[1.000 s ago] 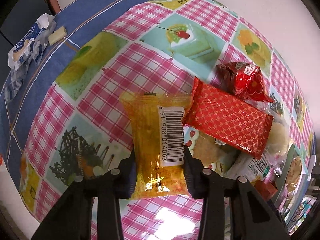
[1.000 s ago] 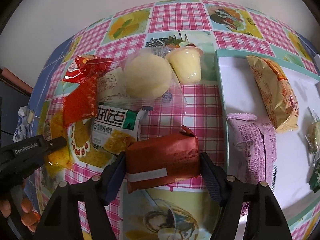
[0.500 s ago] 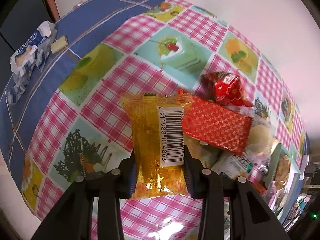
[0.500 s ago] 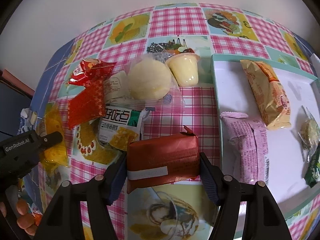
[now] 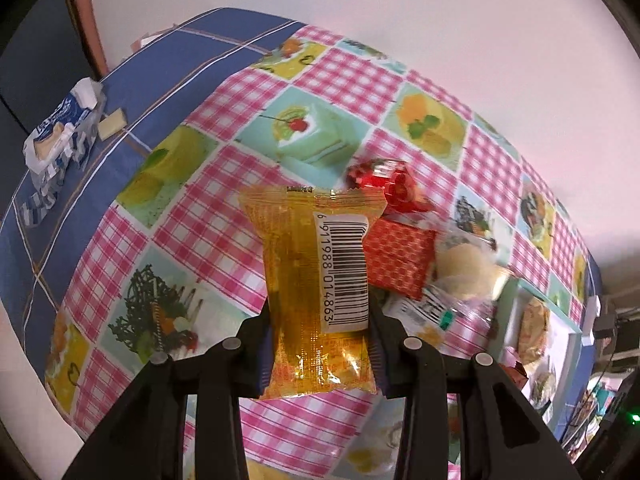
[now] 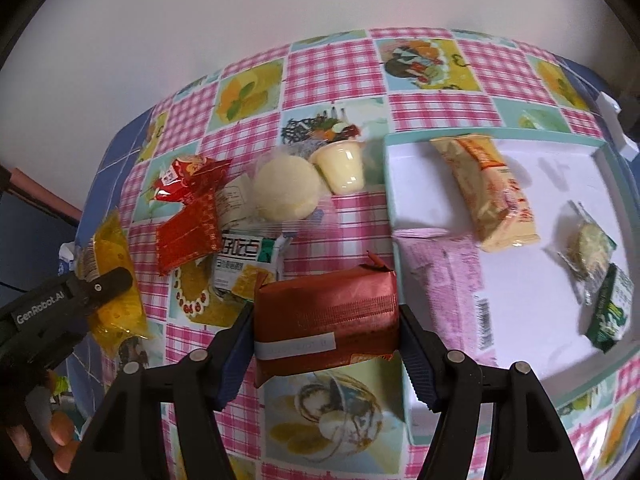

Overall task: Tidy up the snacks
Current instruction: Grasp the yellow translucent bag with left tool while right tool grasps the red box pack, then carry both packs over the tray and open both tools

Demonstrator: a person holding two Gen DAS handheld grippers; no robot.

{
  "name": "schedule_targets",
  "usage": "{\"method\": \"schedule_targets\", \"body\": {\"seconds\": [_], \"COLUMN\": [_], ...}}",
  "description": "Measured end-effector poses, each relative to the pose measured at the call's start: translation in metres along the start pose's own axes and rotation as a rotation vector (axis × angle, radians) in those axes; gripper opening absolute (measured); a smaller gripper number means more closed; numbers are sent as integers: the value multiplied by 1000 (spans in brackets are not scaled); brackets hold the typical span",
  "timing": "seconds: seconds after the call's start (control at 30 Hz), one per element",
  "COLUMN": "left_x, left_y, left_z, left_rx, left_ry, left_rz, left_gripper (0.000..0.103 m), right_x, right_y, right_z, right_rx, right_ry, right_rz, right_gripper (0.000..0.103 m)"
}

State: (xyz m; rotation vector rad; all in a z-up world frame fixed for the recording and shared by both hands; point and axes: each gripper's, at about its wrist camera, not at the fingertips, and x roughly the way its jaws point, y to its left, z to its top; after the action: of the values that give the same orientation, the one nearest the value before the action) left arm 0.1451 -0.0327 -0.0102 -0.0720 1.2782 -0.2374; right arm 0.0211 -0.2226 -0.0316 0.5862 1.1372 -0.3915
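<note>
My left gripper [image 5: 320, 344] is shut on a yellow snack packet [image 5: 316, 280] with a barcode label, held up above the tablecloth. From the right wrist view the same yellow packet [image 6: 108, 264] hangs in the left gripper [image 6: 100, 286] at far left. My right gripper [image 6: 326, 344] is shut on a dark red foil packet [image 6: 326, 312], lifted beside the white tray [image 6: 560, 152]. A pile stays on the cloth: red packets [image 6: 188, 220], a round white bun [image 6: 286, 188], a pudding cup [image 6: 344, 164] and a white-green cracker pack [image 6: 248, 260].
The teal-rimmed tray holds a pink packet [image 6: 448, 280], an orange-cream packet [image 6: 488, 188], a small clear-wrapped cake [image 6: 588, 244] and a dark green packet [image 6: 612, 312]. A blue-white wrapper [image 5: 60, 132] lies on the blue cloth at far left. A wall runs behind the table.
Both grippers have risen with their packets, so the table looks farther below. The left wrist view has swung so that the tray now shows at its right.
</note>
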Motion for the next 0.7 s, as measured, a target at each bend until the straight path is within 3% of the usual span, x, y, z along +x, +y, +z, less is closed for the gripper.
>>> {"method": "schedule_targets", "body": {"seconds": [0.33, 0.7], "left_x": [-21, -31], "left_y": [-43, -118], "left_z": [-20, -61], "left_rx": [99, 279], "left_ry": [-16, 23], "left_rz": [-66, -178], "left_gripper": [41, 41], "right_x": [-25, -51], "right_y": [-39, -132], "right_z": [-3, -10], "right_rx": [103, 362], "right_ry": [6, -3], "right_rz": [-81, -105], "right_gripper": [70, 70]}}
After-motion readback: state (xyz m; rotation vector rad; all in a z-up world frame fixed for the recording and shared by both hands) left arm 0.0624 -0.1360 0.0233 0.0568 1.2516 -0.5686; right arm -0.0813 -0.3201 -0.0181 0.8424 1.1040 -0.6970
